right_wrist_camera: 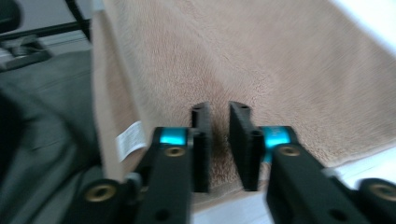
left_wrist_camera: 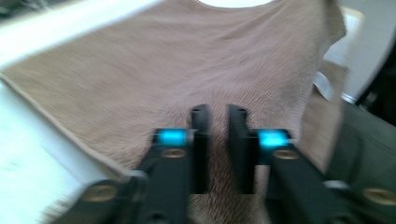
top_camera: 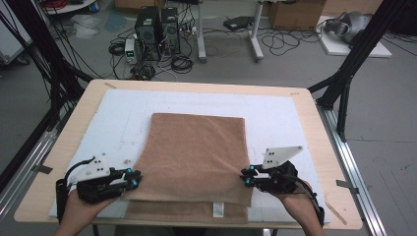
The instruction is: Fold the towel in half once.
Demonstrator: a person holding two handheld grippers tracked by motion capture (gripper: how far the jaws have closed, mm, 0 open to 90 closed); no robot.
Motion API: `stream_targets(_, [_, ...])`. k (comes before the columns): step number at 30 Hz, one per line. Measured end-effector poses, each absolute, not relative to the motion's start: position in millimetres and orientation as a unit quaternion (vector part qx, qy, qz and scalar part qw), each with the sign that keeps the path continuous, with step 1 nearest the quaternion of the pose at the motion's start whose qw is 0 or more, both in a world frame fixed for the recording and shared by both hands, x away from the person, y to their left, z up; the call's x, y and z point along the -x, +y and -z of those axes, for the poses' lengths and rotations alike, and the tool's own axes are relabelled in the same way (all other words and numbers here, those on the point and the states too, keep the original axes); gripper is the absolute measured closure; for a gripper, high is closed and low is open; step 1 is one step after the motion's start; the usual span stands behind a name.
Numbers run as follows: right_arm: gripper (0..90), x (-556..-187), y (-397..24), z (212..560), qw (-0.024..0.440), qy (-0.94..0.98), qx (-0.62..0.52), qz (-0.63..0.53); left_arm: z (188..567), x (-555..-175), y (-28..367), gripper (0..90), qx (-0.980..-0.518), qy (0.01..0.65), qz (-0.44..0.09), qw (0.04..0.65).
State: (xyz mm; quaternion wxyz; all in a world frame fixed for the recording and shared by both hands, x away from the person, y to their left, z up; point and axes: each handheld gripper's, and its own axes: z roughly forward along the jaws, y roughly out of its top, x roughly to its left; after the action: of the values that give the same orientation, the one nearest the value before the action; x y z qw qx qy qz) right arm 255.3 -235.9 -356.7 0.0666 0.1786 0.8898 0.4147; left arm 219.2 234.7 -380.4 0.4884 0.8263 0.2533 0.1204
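Both gripper views are blurred; the towel's (top_camera: 196, 157) white label (top_camera: 218, 210) is too small to read.

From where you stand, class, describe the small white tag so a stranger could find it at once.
Start at the wooden table and its white foam board, then the folded brown towel on it. On the towel's lower layer, at the near edge, lies the label: the one small white patch on brown cloth.

left gripper (top_camera: 132, 178): fingers slightly apart, pointing inward | right gripper (top_camera: 247, 176): same
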Motion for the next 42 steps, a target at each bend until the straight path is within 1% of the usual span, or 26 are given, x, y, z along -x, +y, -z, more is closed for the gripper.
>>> stream_targets(1, [69.4, -255.7, -236.7, 359.9, 0.067, 0.890, -0.184, -0.412, 385.6, -217.8, 233.9, 61.0, -0.831, 0.256, -0.120, 0.480])
stream_targets(2, [67.7, -256.8, -238.0, 366.0, 0.067, 0.890, -0.193, -0.408, 389.7, -218.2, 233.9, 60.8, -0.833, 0.258, -0.125, 0.473])
stream_targets(6, [64.6, -262.3, -236.9, 383.9, 0.057, 0.891, -0.208, -0.400, 401.8, -227.3, 234.6, 61.1, -0.831, 0.273, -0.132, 0.466])
stream_targets(8, [62.2, -264.1, -234.1, 389.0, 0.060, 0.893, -0.207, -0.396, 406.3, -230.6, 232.8, 61.1, -0.833, 0.272, -0.137, 0.462])
stream_targets(10, [62.2, -265.9, -231.8, 392.4, 0.061, 0.894, -0.205, -0.394, 411.3, -234.4, 231.0, 60.5, -0.834, 0.273, -0.137, 0.459])
stream_targets(14, [59.1, -271.3, -230.1, 399.0, 0.067, 0.890, -0.213, -0.397, 421.5, -241.4, 229.4, 59.4, -0.832, 0.280, -0.136, 0.460])
stream_targets(17, [57.8, -273.2, -228.0, 404.7, 0.071, 0.888, -0.214, -0.401, 427.3, -241.4, 226.8, 59.6, -0.837, 0.274, -0.137, 0.453])
stream_targets(20, [56.8, -274.2, -225.4, 410.7, 0.074, 0.886, -0.219, -0.401, 432.9, -241.9, 227.8, 61.5, -0.839, 0.279, -0.138, 0.446])
stream_targets(21, [56.6, -274.9, -224.6, 413.1, 0.072, 0.886, -0.221, -0.401, 435.5, -242.6, 229.1, 63.3, -0.840, 0.283, -0.135, 0.443])
stream_targets(26, [55.7, -275.0, -217.5, 425.1, 0.065, 0.888, -0.223, -0.396, 446.8, -240.9, 235.5, 64.2, -0.841, 0.297, -0.120, 0.436])
stream_targets(34, [53.5, -271.1, -206.9, 436.6, 0.060, 0.900, -0.212, -0.376, 448.4, -231.2, 236.6, 65.1, -0.845, 0.292, -0.126, 0.429])
stream_targets(38, [51.8, -270.7, -208.8, 435.0, 0.057, 0.893, -0.220, -0.390, 448.6, -230.8, 237.3, 64.8, -0.842, 0.295, -0.126, 0.434])
stream_targets(42, [47.7, -273.9, -209.4, 430.8, 0.064, 0.887, -0.228, -0.397, 444.9, -234.8, 236.3, 60.4, -0.837, 0.302, -0.134, 0.436])
